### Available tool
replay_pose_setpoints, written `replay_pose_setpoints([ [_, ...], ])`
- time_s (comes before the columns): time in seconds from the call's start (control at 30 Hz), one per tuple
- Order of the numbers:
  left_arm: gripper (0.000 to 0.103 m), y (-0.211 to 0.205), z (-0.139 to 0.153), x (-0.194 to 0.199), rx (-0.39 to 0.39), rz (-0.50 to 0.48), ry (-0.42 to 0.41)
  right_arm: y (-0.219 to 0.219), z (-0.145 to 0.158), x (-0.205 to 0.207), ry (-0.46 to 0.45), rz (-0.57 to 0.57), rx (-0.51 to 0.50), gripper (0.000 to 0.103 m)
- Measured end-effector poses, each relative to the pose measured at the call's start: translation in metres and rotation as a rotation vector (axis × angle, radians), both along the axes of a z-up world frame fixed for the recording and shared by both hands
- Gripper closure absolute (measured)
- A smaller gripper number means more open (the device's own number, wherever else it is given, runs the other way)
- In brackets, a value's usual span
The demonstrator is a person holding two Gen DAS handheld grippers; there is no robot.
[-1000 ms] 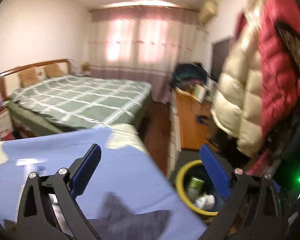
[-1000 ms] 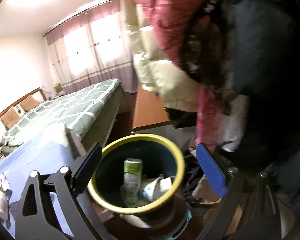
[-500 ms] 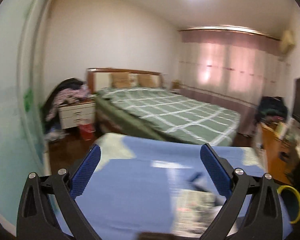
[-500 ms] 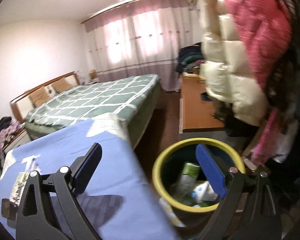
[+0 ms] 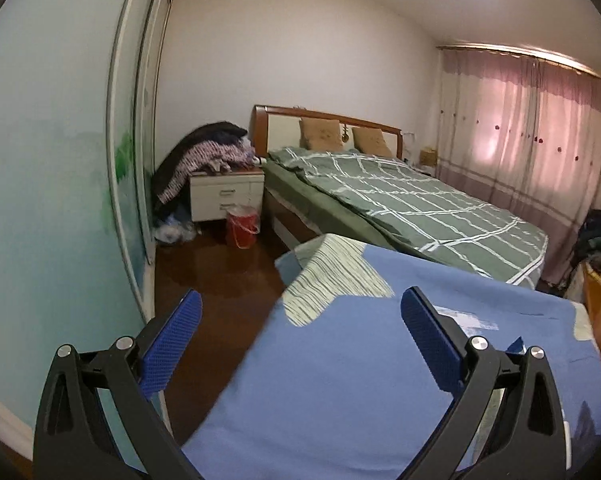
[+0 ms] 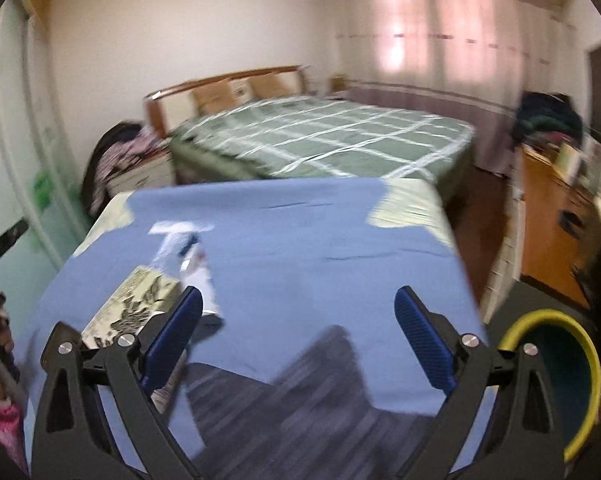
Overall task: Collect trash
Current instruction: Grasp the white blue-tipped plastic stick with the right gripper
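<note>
Bedroom w/ green checked bed (image 6: 320, 136) behind; work surface is blue-covered table (image 6: 300, 248) in foreground. Trash left on it: patterned flat packet (image 6: 134, 304) and white/blue wrapper (image 6: 188, 252), both on table's left half in the right wrist view, touching or overlapping at packet's far corner. Bin (image 6: 556, 376) w/ yellow rim stands on floor just off table's right edge.

Step in hand (judged): reach for next trash item.
- Approach low, fingers straddling one item only.
- Wrapper looks thin and limp; pinch at a raised fold, not flat on cloth, or cloth may come up too.
- Image is motion-blurred; confirm alignment before closing.

Pose:
- Right gripper (image 6: 296, 324): over table's near edge, aimed fwd and slightly down; jaws wide apart, nothing held. Packet lies just beyond left finger.
- Left gripper (image 5: 300, 328): at table's left edge, aimed toward far-left corner and floor; jaws wide apart, empty.
</note>
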State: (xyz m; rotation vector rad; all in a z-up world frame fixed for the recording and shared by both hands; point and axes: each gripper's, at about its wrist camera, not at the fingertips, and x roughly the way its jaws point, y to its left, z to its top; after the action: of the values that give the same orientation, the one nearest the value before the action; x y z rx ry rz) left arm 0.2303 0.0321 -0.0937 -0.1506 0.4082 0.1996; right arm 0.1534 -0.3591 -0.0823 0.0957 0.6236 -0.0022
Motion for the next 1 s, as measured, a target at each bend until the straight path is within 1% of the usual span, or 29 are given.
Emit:
replay_pose_setpoints([
  [0.1, 0.005, -0.006, 0.0, 0.001, 0.01, -0.004, 0.006, 0.016, -0.005, 0.025, 0.05, 0.102, -0.003, 0.012],
  [0.17, 0.005, -0.014, 0.003, 0.001, 0.013, -0.001, 0.01, 0.027, -0.009, 0.042, 0.102, 0.178, -0.01, 0.021],
  [0.2, 0.005, -0.015, 0.003, 0.002, 0.012, -0.001, 0.012, 0.032, -0.011, 0.049, 0.121, 0.202, -0.024, 0.027],
  [0.23, 0.005, -0.014, 0.003, 0.002, 0.008, 0.002, 0.012, 0.038, -0.012, 0.054, 0.133, 0.217, -0.038, 0.031],
  [0.3, 0.005, -0.013, 0.003, 0.001, 0.004, 0.005, 0.013, 0.045, -0.015, 0.068, 0.171, 0.261, -0.049, 0.043],
  [0.4, 0.005, -0.015, 0.004, 0.006, -0.004, 0.002, 0.02, 0.06, -0.022, 0.079, 0.231, 0.34, -0.058, 0.044],
  [0.5, 0.005, -0.017, 0.005, 0.005, -0.007, -0.004, 0.022, 0.078, -0.03, 0.086, 0.278, 0.383, -0.126, 0.049],
  [0.53, 0.005, -0.018, 0.005, 0.005, -0.007, -0.007, 0.021, 0.082, -0.033, 0.087, 0.29, 0.392, -0.139, 0.051],
  [0.63, 0.005, -0.02, 0.006, 0.003, -0.008, -0.013, 0.016, 0.088, -0.04, 0.097, 0.33, 0.379, -0.167, 0.054],
  [0.77, 0.005, -0.021, 0.006, 0.002, -0.014, -0.02, 0.018, 0.087, -0.047, 0.109, 0.371, 0.357, -0.148, 0.06],
  [0.83, 0.005, -0.022, 0.006, 0.001, -0.017, -0.025, 0.016, 0.087, -0.049, 0.114, 0.378, 0.355, -0.132, 0.068],
  [0.87, 0.005, -0.023, 0.006, 0.001, -0.017, -0.025, 0.016, 0.088, -0.052, 0.116, 0.386, 0.353, -0.135, 0.075],
  [0.97, 0.005, -0.024, 0.006, 0.0, -0.019, -0.031, 0.014, 0.088, -0.059, 0.121, 0.404, 0.348, -0.128, 0.086],
  [1.0, 0.005, -0.025, 0.007, -0.001, -0.018, -0.032, 0.013, 0.086, -0.059, 0.121, 0.397, 0.341, -0.124, 0.096],
])
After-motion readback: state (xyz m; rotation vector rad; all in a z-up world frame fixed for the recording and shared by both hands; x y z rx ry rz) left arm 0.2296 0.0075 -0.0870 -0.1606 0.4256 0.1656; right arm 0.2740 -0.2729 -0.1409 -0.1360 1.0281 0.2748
